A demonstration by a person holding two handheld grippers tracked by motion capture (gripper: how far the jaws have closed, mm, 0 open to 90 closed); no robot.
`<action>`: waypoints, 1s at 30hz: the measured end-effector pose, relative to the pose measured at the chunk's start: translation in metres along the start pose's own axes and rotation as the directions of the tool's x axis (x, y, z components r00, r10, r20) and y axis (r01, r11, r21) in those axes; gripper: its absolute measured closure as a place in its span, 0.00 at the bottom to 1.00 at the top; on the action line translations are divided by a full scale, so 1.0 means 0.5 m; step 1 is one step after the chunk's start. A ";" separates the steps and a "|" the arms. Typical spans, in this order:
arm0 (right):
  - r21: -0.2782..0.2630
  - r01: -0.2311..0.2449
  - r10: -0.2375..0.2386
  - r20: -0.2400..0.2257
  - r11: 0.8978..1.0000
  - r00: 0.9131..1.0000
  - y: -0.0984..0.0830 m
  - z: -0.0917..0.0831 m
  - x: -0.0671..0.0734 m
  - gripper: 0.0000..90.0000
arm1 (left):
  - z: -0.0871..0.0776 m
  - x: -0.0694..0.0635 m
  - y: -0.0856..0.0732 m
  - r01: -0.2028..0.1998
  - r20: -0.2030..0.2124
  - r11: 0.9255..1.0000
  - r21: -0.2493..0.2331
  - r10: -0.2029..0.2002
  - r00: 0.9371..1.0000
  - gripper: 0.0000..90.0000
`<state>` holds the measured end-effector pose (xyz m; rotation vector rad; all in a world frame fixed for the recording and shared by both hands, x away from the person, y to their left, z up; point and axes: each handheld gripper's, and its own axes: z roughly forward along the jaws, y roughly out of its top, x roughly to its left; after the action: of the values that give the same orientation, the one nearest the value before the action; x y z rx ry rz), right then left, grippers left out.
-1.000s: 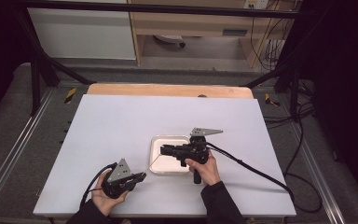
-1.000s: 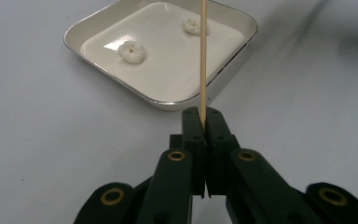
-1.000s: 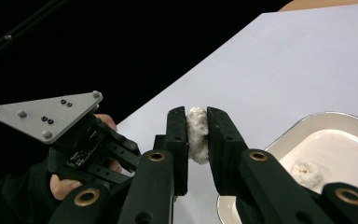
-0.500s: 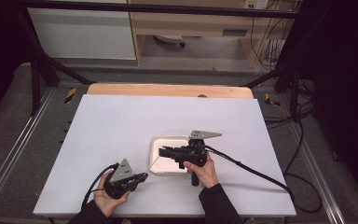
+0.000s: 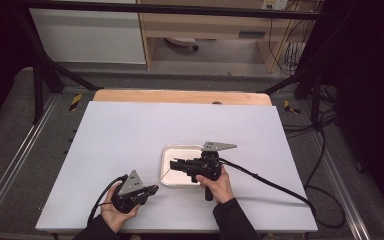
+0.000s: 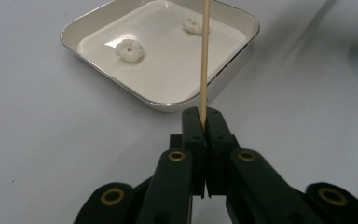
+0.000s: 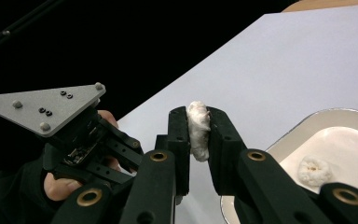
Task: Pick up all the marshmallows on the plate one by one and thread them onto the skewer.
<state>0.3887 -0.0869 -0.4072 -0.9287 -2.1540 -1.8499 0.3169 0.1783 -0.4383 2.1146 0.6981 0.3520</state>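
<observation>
1. The left gripper (image 6: 204,122) has its jaws pressed together on a thin wooden skewer (image 6: 205,60), which stands up from the jaw tips.
2. In the left gripper view the skewer rises in front of the near side of the white tray (image 6: 168,100), the landmark here.
3. The right gripper (image 7: 198,133) pinches a white puffed piece (image 7: 198,130) between its pads, the piece squeezed narrow and sticking out above the jaw tips.
4. In the high view the right gripper (image 5: 176,163) is held over the tray (image 5: 167,152), its jaws pointing toward the tray's left edge.
5. The left gripper (image 5: 152,189) sits just off the tray's near left corner, low over the table (image 5: 130,130).
6. Two more puffed pieces lie inside the tray, well apart: one (image 6: 129,50) toward its left side, one (image 6: 193,24) farther back beside the skewer's line.
7. The tray lies on the white table, nearer the person's edge than the far wooden strip (image 5: 180,96).
</observation>
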 end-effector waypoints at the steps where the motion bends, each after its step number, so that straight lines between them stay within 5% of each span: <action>1: 0.002 -0.001 0.001 0.000 1.000 1.000 0.000 0.000 0.000 0.90 | 0.000 -0.001 0.000 -0.001 -0.001 1.000 -0.001 0.001 1.000 0.99; 30: -0.003 -0.004 0.004 0.011 1.000 1.000 -0.020 0.007 0.004 0.90 | 0.006 -0.005 0.003 -0.001 0.003 1.000 -0.013 0.001 1.000 0.99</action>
<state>0.3828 -0.0836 -0.4156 -0.9447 -2.1544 -1.8514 0.3168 0.1740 -0.4387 2.1024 0.6912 0.3524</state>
